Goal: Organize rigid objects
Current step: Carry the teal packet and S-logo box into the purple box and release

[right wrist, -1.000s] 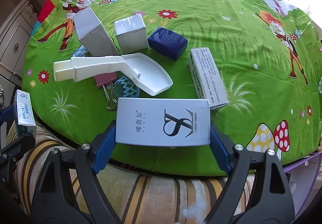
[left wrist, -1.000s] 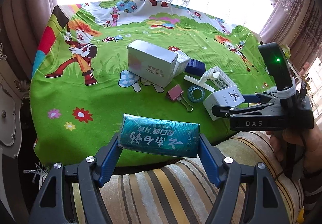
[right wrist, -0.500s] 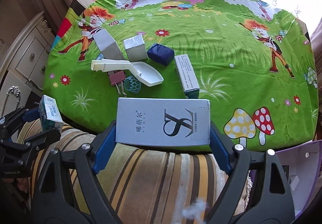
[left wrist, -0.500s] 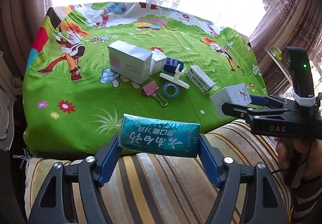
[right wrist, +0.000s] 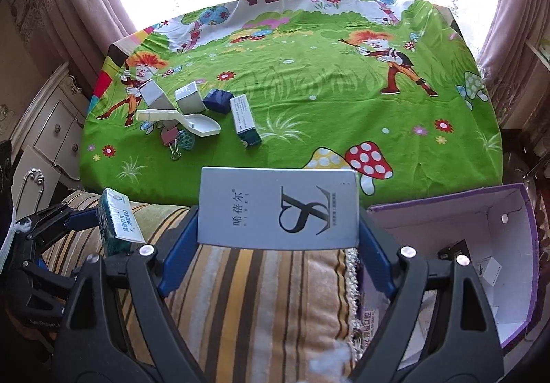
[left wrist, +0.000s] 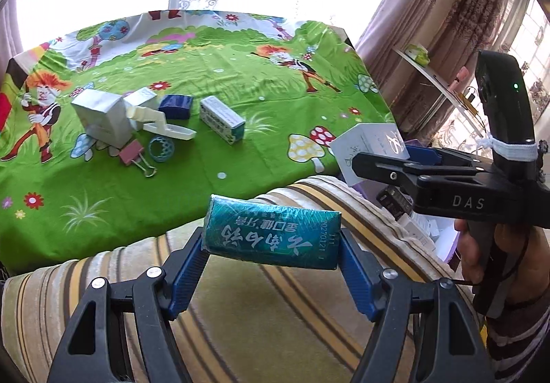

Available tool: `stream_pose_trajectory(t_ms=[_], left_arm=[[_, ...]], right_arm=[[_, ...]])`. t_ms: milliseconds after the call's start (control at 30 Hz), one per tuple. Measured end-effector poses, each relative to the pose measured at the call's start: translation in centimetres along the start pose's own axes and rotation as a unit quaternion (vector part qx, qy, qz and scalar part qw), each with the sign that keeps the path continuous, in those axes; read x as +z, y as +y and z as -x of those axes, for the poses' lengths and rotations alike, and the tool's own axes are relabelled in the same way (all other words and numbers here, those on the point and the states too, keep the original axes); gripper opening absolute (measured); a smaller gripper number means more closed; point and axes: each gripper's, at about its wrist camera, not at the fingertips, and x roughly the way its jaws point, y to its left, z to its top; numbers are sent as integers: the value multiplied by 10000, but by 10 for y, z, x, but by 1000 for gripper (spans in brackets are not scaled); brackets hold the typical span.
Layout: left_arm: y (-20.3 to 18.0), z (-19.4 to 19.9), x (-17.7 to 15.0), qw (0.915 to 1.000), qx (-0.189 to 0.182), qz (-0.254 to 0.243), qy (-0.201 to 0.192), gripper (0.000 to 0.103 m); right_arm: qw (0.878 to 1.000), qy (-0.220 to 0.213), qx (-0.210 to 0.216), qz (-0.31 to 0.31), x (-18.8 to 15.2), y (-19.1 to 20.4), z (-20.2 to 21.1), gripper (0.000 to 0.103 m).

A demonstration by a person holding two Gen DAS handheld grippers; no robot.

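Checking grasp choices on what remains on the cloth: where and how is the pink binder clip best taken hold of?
Judging by its pose, grip the pink binder clip across its folded pink body, coming from above with one finger on each flat face. Its wire handles lie flat toward the near table edge and look too thin to pinch. The teal ring lies right beside it, so that finger has little room.

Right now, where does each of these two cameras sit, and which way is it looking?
Left wrist view: on the left hand-held gripper, looking down along its blue fingers past the clamped teal box to the green tablecloth; the person's hand shows holding the right hand-held gripper.
Right wrist view: on the right hand-held gripper, looking over its clamped white box at the table and purple box.
Shared: tablecloth, striped cushion, both held boxes, the clutter with the pink binder clip.
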Motion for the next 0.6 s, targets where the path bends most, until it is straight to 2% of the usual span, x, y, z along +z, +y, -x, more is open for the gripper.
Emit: stream_pose_trajectory(t_ms=[300,600], left_arm=[[-74,-20,1,9972,-351,-635,202,74],[-124,-39,0,9915,-578,-1087,431,74]], right_arm=[[9979,-77,-440,-464,-36,-62,25,87],[9923,-141,-784,-951,-66,-115,46,87]])
